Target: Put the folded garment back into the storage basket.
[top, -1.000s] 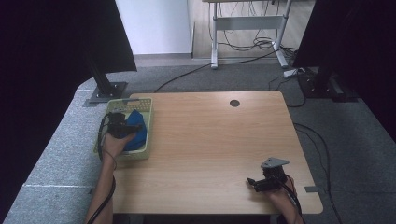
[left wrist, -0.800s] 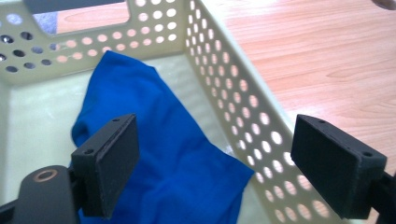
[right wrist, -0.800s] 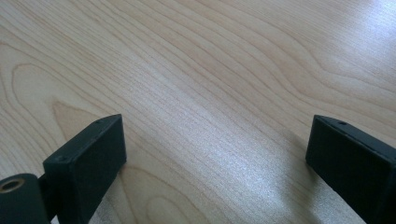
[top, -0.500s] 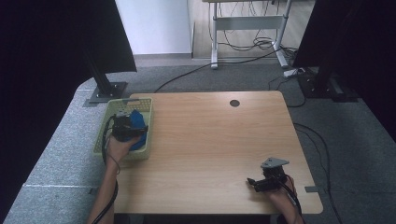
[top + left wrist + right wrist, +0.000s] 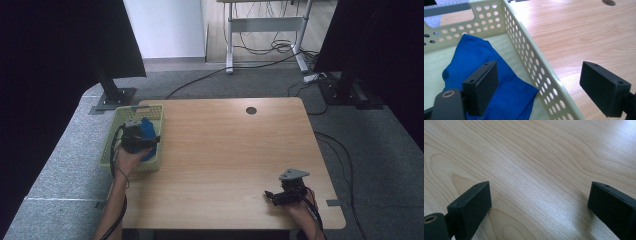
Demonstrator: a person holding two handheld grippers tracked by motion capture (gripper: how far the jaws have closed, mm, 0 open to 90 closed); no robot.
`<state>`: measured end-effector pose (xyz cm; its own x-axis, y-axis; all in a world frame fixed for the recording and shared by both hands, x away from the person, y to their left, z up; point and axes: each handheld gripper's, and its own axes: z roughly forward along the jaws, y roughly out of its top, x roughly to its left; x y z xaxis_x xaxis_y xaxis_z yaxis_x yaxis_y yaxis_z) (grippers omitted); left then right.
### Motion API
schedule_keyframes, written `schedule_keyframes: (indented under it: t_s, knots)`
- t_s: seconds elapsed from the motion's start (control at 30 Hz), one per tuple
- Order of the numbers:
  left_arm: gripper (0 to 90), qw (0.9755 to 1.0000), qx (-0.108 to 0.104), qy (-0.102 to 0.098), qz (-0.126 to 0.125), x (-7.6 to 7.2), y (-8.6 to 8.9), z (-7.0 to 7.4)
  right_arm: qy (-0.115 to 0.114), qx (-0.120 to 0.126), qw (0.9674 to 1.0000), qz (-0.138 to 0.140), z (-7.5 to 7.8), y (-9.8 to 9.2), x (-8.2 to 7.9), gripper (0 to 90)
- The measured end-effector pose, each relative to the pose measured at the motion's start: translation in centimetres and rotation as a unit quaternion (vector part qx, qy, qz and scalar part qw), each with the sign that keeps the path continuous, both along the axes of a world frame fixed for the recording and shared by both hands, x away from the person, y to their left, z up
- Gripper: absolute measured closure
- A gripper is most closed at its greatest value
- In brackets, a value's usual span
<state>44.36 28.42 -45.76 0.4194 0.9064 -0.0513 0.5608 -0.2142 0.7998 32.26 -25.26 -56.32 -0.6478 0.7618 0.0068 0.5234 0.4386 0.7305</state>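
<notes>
Since the earlier high view the left gripper (image 5: 134,137) has shifted toward the basket's table-side wall; the right gripper (image 5: 286,194) hasn't moved.

High view: blue cloth (image 5: 148,131) lies in the pale basket (image 5: 150,111) at the table's (image 5: 225,150) left edge, directly under the left gripper, far from the right one.

Left gripper view: jaws spread wide, nothing held, straddling the perforated wall; cloth (image 5: 486,82) sits left of and below them.

Right gripper view: jaws wide apart over bare wood (image 5: 536,170), empty.
</notes>
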Motion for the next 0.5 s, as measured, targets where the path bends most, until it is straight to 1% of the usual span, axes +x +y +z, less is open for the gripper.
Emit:
schedule_keyframes:
  t_s: [0.07, 0.17, 0.2, 0.37, 0.43, 0.47, 0.5]
  knots:
    - [15.7, 1.0000, -0.003, -0.003, -0.007, -0.5, -0.5, 0.0, 0.000, 0.000, 1.0000, 0.000, 0.0, 0.0, 0.0, 4.7]
    - [15.7, 1.0000, -0.003, -0.003, -0.007, -0.5, -0.5, 0.0, 0.000, 0.000, 1.0000, 0.000, 0.0, 0.0, 0.0, 4.7]
    - [15.7, 0.9999, -0.004, -0.005, -0.013, -0.9, -1.0, -0.1, 0.000, 0.000, 1.0000, 0.000, 0.0, 0.0, 0.0, 4.7]
    - [15.7, 0.9997, -0.008, -0.005, -0.021, -1.4, -1.8, -0.5, 0.000, 0.000, 1.0000, 0.000, 0.0, 0.0, 0.0, 4.7]
    - [15.6, 0.9997, -0.008, -0.005, -0.021, -1.4, -1.8, -0.5, 0.000, 0.000, 1.0000, 0.000, 0.0, 0.0, 0.0, 4.7]
    - [15.6, 0.9996, -0.011, -0.006, -0.026, -1.8, -2.2, -0.7, 0.000, 0.000, 1.0000, 0.000, 0.0, 0.0, 0.0, 4.7]
    - [15.7, 0.9996, -0.011, -0.006, -0.026, -1.8, -2.2, -0.7, 0.000, 0.000, 1.0000, 0.000, 0.0, 0.0, 0.0, 4.7]
